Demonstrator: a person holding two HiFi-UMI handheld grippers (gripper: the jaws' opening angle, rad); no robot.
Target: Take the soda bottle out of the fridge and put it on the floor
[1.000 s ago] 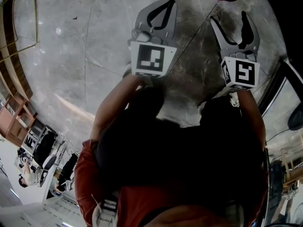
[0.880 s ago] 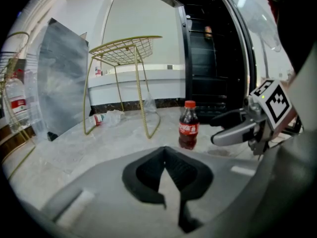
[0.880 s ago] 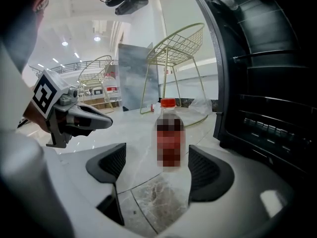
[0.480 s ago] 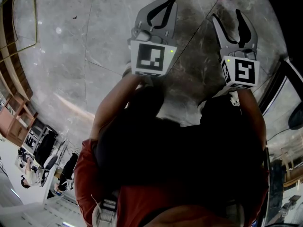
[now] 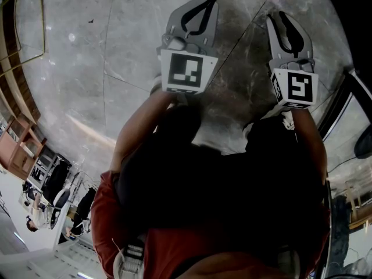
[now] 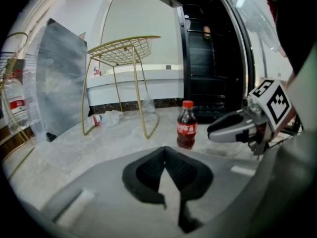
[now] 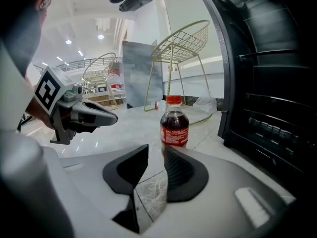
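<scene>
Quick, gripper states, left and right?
Left gripper: jaws shut, empty.
Right gripper: jaws just been closing, narrowly open, nothing between; soda bottle stands beyond.

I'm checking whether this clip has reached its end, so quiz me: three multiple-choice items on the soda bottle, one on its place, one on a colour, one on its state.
1. Where is the dark plastic soda bottle with the red label?
A. On the pale marble floor, in front of the tall black fridge
B. On a shelf inside the fridge
C. On a wooden table

2. What colour is the bottle's cap?
A. White
B. Blue
C. Red

3. How does the bottle stand?
A. On its side, cap on
B. Upright, cap on
C. Upright, cap off

Answers:
1 A, its base rests on the marble outside the fridge.
2 C, the cap shows bright red in all three views.
3 B, it stands straight with the cap in place on its neck.
</scene>
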